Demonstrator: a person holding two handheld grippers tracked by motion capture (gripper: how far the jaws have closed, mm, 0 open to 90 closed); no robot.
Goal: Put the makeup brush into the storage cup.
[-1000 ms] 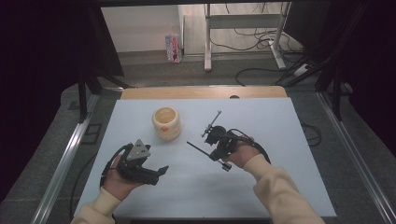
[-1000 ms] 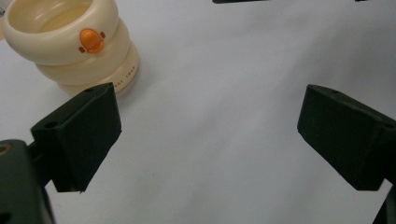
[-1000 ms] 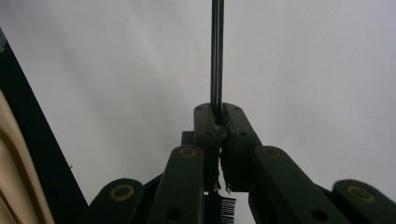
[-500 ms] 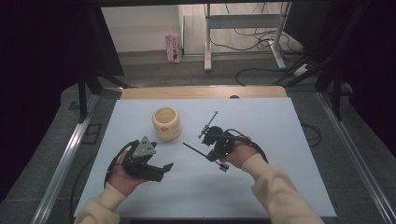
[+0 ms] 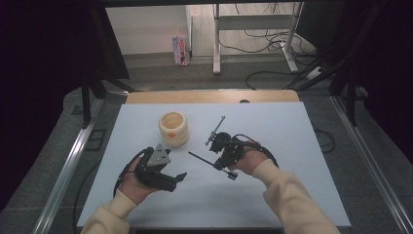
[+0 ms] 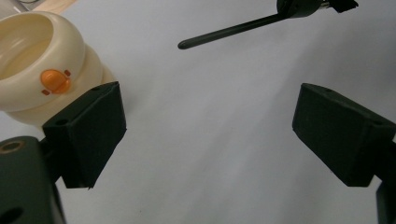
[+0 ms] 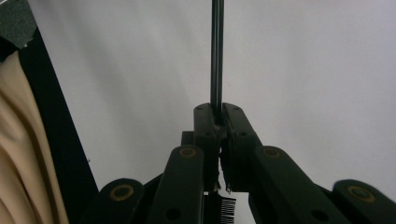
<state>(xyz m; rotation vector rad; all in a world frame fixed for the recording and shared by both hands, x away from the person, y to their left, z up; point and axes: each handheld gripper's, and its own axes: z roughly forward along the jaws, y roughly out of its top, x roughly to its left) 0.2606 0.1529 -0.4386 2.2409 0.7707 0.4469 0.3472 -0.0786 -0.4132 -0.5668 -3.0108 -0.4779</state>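
A thin black rod (image 7: 216,51) is clamped between the jaws of the right gripper (image 7: 217,122), which are pressed together on its lower end; in the right gripper view the rod rises straight from the jaw tips to the top edge of the frame, over the pale table (image 7: 327,70). In the high view the right gripper (image 5: 214,146) sits just right of the frame's middle, held by the person's right hand (image 5: 248,161), and the rod (image 5: 199,158) pokes out from it toward the left, its free end hanging above the table (image 5: 292,136) between the two grippers. A second thin bar stands out from the same gripper toward the upper middle of that frame.

In the left gripper view the rod's rounded end (image 6: 224,32) lies across the upper middle, slanting up to the right. The left gripper (image 6: 210,135) has its jaws wide apart with nothing between them, only bare table below. A cream cup (image 6: 42,70) with an orange button on its side stands at the upper left of that view, just behind the left-hand jaw.

In the high view the left gripper (image 5: 181,176) is at lower left of centre in the left hand (image 5: 134,180), and the cream cup (image 5: 174,129) stands on the table just above it, apart from both grippers
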